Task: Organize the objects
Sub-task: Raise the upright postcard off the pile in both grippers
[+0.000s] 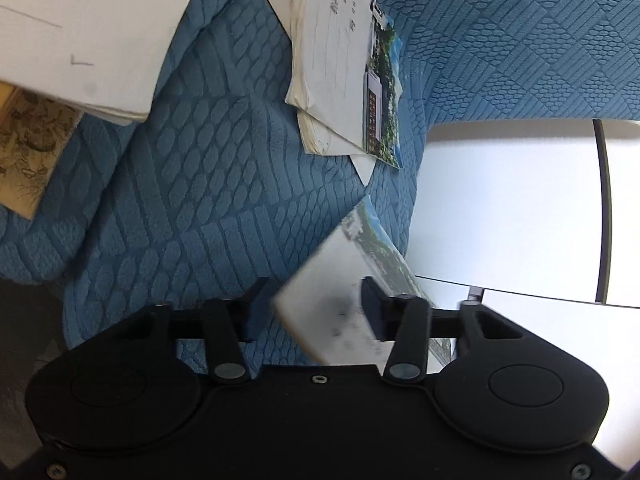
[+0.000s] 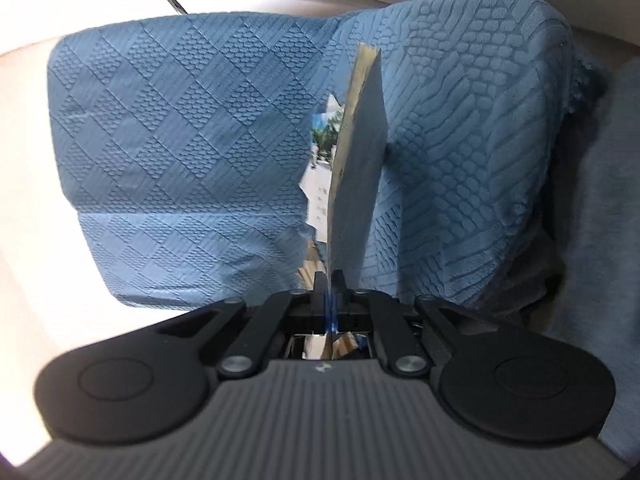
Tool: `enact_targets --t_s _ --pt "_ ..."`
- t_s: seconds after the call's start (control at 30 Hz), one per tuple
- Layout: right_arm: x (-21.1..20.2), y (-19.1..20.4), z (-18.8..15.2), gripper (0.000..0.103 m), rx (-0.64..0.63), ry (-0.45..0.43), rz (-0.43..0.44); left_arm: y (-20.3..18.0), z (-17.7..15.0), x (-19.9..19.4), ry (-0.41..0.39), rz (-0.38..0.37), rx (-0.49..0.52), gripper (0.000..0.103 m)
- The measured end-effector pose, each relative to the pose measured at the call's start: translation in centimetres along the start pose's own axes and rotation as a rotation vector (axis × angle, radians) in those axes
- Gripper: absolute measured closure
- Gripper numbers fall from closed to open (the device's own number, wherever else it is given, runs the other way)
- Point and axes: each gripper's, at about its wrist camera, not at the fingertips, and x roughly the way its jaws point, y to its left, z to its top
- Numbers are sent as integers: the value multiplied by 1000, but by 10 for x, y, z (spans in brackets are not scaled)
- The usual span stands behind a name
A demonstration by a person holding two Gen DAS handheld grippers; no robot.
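My left gripper (image 1: pixel 316 300) is open over a blue quilted sofa seat (image 1: pixel 192 200). A postcard (image 1: pixel 340 280) lies loose between its fingers, blurred, its white back up. A small stack of postcards (image 1: pixel 340 68) lies farther ahead on the seat. My right gripper (image 2: pixel 330 280) is shut on a thin stack of postcards (image 2: pixel 356 168), held edge-on and upright in front of the blue sofa back (image 2: pixel 180 140).
A white sheet or card pile (image 1: pixel 88 32) and a tan card with an ink drawing (image 1: pixel 28 152) sit at the left of the seat. White floor (image 1: pixel 512 208) lies past the seat's right edge. A grey cushion (image 2: pixel 608 240) is at the far right.
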Motion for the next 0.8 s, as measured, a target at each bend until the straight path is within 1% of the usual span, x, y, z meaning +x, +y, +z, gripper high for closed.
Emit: enact_targets --t_s 0.07,0.1,0.13,0.17,0.23,0.33,0.47,0.57,0.8 --pt "1 3 -1 99 -16 13 -24 1 1 1 12 -2 -7 72" --pt "2 3 -1 99 -19 17 -31 0 1 0 8 -8 -2 79" --pt "2 4 -1 99 -18 21 -36 -1 1 -1 0 -9 8 83" --pt "2 4 0 98 -17 22 -48 -4 1 -3 -14 -8 25 85" --pt "1 4 -1 97 -20 16 -75 -10 0 -7 -36 -3 74 92" --pt "3 4 -2 95 -26 16 -134 -22 2 -12 -33 -1 122 99" --pt "5 14 -11 95 -113 2 -255 -36 -4 -26 -67 26 222 101" --pt "7 20 -16 95 -171 -36 -334 -40 -10 -34 -79 51 264 101" --pt "9 29 -26 95 -319 -91 -427 -52 -16 -41 -74 47 312 102"
